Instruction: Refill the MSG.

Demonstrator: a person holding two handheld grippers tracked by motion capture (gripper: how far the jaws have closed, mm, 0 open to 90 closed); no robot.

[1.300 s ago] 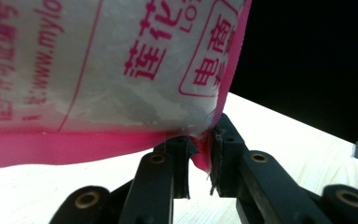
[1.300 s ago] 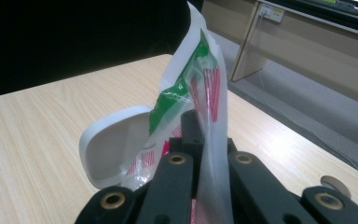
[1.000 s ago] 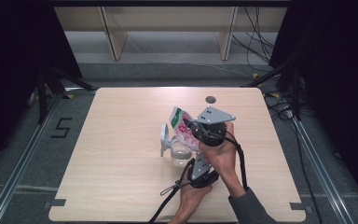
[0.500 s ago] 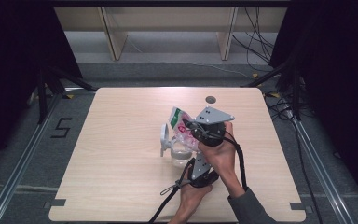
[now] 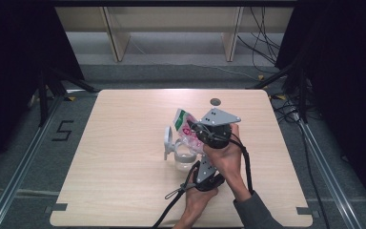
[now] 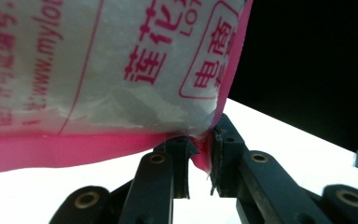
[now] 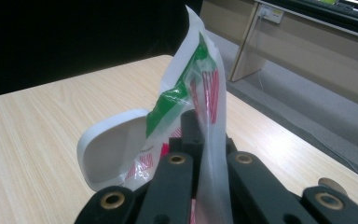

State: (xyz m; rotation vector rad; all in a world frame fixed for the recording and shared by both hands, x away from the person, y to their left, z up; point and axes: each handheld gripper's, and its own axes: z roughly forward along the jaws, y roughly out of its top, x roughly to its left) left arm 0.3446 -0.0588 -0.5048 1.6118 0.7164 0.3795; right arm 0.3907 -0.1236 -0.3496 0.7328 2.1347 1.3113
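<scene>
- Person at the near edge of the counter (image 5: 124,191), both forearms coming in from the bottom right, a gripper in each hand.
- Both grippers hold one plastic bag (image 5: 185,125), white with green and red print, raised over the middle of the counter, slightly right of centre.
- Left gripper (image 6: 199,154): jaws closed narrow on the bag's pink bottom seam (image 6: 74,151); the seam corner is pinched between the pads. Red lettering on the white bag face fills the upper part of that gripper's view.
- Right gripper (image 7: 204,140): jaws closed on the bag's upper edge, the thin film standing up between them.
- Clear container (image 5: 185,160) sits on the counter directly below the bag, with a white lid (image 5: 168,141) standing open at its left side.
- Small dark round disc (image 5: 215,101) lies on the counter near the far edge, apart from the bag.
</scene>
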